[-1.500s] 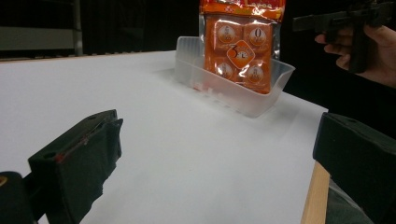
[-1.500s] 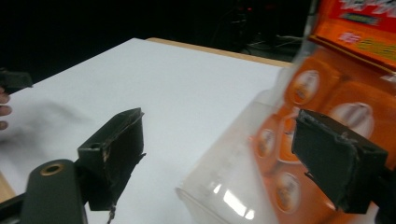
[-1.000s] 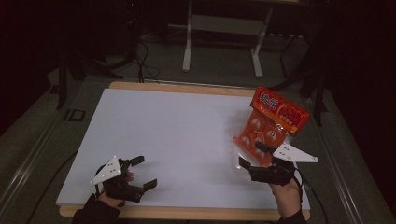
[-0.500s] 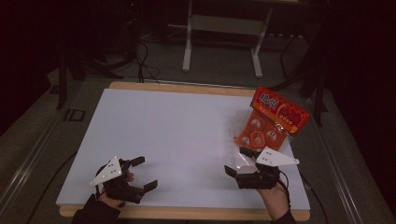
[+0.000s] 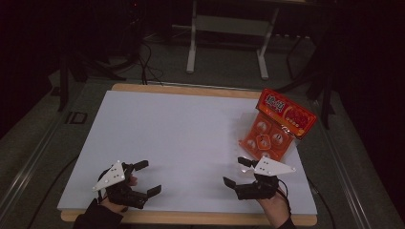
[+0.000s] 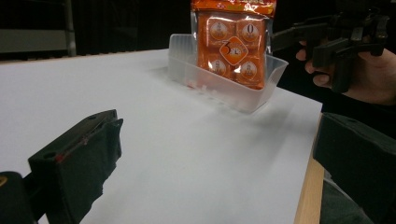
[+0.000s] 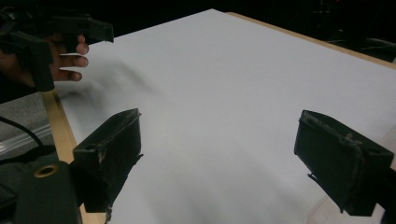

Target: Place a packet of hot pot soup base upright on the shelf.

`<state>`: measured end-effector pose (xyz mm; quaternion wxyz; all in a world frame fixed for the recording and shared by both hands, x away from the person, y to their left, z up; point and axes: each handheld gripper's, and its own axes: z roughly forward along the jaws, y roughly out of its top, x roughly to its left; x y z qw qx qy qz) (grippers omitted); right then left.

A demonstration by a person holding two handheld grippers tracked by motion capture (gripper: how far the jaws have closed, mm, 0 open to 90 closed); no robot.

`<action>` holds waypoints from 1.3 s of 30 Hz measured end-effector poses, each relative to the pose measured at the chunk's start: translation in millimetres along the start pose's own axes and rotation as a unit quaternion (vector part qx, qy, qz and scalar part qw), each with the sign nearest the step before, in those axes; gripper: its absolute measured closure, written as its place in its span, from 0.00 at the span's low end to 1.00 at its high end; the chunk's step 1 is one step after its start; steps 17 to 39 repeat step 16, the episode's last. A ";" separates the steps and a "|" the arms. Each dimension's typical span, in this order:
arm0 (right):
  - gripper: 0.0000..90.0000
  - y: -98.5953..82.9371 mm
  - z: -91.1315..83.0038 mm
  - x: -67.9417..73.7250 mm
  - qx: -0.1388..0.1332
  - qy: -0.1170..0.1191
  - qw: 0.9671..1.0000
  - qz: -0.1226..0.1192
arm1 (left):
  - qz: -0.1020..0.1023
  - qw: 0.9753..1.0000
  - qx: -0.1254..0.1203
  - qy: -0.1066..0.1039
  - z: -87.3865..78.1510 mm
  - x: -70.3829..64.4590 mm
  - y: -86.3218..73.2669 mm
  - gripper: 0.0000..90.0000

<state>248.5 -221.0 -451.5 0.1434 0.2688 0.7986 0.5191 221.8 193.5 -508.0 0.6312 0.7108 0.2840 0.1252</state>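
Jaws of both my grippers gape empty at the lower frame edge, my right gripper (image 5: pixel 239 172) nearer than my left gripper (image 5: pixel 144 178) to the orange snack packet (image 5: pixel 278 129) standing in its clear tray (image 6: pixel 243 88) at the table's (image 5: pixel 181 133) right.

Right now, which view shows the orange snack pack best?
The left gripper view: the orange snack pack stands upright in a clear tray, front-on and close. The high view shows it small, from above. The right gripper view faces the bare white table.
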 end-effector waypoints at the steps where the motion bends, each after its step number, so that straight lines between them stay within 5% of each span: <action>1: 0.16 -1.2 0.0 0.2 0.000 -0.001 1.000 0.001 | 0.002 1.000 0.001 0.001 0.0 -0.4 0.1 0.02; 7: 0.16 -8.0 -0.7 0.6 0.000 -0.004 1.000 0.004 | 0.017 1.000 0.009 -0.001 0.7 -3.9 -0.9 0.02; 39: 0.16 -9.5 -0.2 -2.0 0.000 -0.004 1.000 0.011 | 0.011 1.000 0.008 -0.002 0.9 -2.8 -2.2 0.02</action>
